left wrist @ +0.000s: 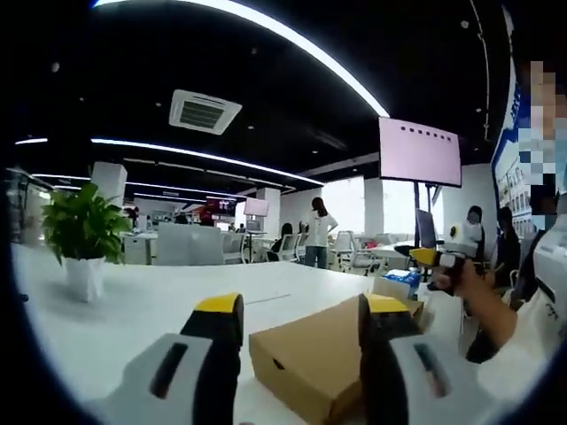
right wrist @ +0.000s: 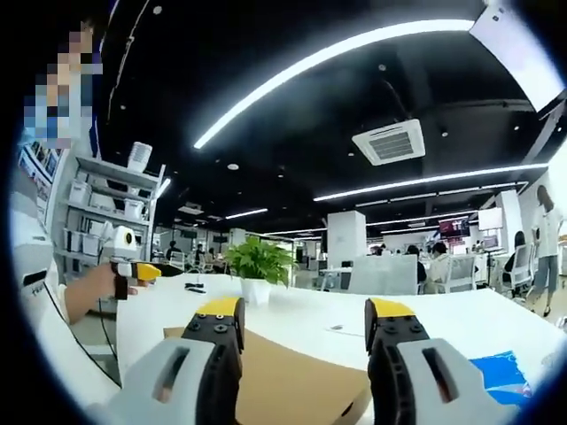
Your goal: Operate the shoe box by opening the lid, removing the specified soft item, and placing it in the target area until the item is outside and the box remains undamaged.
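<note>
The shoe box [left wrist: 314,359] is plain brown cardboard, matte and square-cornered, lid closed flat, lying on the smooth white surface [left wrist: 151,305]; in the left gripper view it sits between and just beyond the left gripper [left wrist: 301,323], whose yellow-tipped jaws stand wide apart, holding nothing; the right gripper [right wrist: 306,328] hovers over the box lid [right wrist: 292,381], its jaws equally wide and empty; a potted plant [left wrist: 84,235] in a white pot stands well apart toward the far edge; broad bare surface lies around the box; a blue sheet [right wrist: 500,372] lies near its right side.
</note>
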`<state>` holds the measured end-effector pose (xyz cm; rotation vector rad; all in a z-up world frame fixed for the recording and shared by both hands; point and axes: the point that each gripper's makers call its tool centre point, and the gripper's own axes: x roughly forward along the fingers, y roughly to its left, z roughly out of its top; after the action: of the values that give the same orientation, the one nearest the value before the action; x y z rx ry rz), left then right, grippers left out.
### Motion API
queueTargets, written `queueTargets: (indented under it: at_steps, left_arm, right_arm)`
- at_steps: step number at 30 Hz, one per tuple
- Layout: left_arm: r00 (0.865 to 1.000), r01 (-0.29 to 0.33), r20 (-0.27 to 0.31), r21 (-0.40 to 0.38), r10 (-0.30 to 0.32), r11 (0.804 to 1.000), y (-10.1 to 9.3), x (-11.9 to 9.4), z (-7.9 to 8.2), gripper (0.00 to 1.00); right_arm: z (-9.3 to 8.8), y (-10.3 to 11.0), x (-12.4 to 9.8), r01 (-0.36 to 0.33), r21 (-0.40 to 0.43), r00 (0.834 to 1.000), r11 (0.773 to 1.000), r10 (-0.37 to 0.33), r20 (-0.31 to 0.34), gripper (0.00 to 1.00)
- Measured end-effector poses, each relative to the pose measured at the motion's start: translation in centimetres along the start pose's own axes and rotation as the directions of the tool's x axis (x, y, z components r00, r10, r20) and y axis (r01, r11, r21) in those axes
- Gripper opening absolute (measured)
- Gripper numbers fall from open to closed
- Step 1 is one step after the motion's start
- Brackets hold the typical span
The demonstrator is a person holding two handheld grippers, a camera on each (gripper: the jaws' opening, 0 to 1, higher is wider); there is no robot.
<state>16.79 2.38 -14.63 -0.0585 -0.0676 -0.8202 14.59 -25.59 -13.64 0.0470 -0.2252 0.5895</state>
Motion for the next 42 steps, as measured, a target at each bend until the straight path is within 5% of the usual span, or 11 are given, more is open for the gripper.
queueTargets:
  at_steps: [4, 16, 26, 42]
  left_arm:
    - [0.999, 0.009, -0.051, 0.025, -0.008, 1.0, 0.1, 0.0, -0.9, 0.55]
    - [0.996, -0.009, -0.085, 0.042, 0.013, 0.999, 0.4, 0.0, -1.6, 0.59]
    - [0.998, -0.014, -0.057, 0.015, 0.015, 1.0, 0.3, 0.1, -1.3, 0.61]
    - [0.997, -0.036, -0.06, 0.058, 0.04, 0.998, 0.9, -0.2, -1.4, 0.6]
  right_arm:
    - [-0.2, 1.0, 0.3, -0.024, -0.079, 0.999, 0.997, 0.022, -0.028, 0.68]
    - [-0.8, 0.9, 0.3, -0.009, -0.104, 0.999, 0.995, 0.004, -0.049, 0.65]
    - [-0.3, 1.8, 0.2, -0.043, -0.036, 0.999, 0.998, 0.043, -0.017, 0.7]
    - [-1.4, 1.3, 0.2, -0.009, -0.098, 0.998, 0.995, 0.003, -0.067, 0.65]
